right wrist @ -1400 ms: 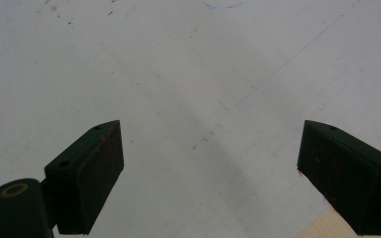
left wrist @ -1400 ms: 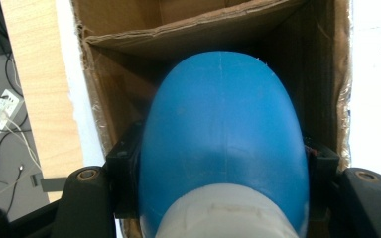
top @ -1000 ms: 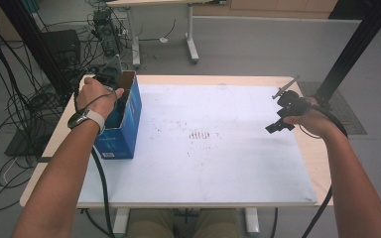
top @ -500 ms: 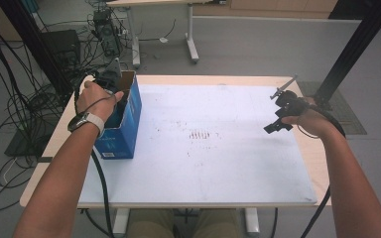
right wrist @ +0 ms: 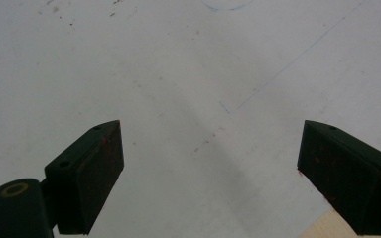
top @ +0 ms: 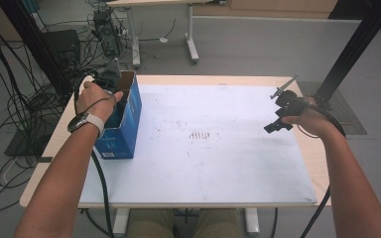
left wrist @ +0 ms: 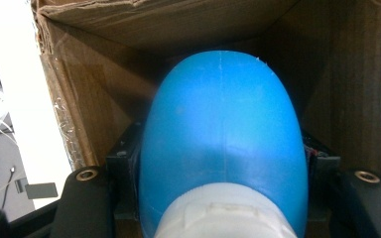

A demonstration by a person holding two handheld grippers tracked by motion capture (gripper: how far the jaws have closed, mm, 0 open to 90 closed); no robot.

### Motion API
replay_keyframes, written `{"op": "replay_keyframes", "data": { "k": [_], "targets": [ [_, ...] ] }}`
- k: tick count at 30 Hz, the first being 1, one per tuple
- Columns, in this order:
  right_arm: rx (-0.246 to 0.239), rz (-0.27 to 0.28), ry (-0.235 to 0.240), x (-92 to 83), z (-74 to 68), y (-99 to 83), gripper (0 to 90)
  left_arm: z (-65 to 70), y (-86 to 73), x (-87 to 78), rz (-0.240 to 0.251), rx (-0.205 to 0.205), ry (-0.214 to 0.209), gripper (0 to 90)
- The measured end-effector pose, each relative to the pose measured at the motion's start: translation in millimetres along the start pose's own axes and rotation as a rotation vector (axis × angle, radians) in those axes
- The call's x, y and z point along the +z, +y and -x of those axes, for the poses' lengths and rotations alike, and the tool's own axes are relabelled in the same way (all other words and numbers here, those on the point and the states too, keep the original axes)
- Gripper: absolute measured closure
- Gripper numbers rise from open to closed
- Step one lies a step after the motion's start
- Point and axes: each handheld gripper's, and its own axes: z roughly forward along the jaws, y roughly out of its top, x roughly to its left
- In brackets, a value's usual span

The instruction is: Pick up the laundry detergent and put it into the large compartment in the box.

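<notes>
Two grippers logged. We see the left gripper (top: 110, 82) inside the blue cardboard box (top: 124, 126) at the tabletop's (top: 218, 168) left edge, fingers clasping a blue rounded object (left wrist: 223, 144). Right gripper (right wrist: 211, 173) hovers over the white surface, fingers spread.

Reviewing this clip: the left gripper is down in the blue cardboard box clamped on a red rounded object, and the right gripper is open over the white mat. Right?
Not quite. The object between the left gripper's jaws is blue, not red, as the left gripper view shows. The rest holds: it is inside the box, and the right gripper is open over the white mat.
</notes>
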Motion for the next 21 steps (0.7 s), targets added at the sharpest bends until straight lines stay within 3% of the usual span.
{"op": "replay_keyframes", "data": {
  "k": [21],
  "targets": [
    [0.004, 0.005, -0.006, -1.7, -1.6, -2.0, 10.7, -2.9, 0.4, 0.2, -0.005, -0.003, -0.007, 37.3]
  ]
}}
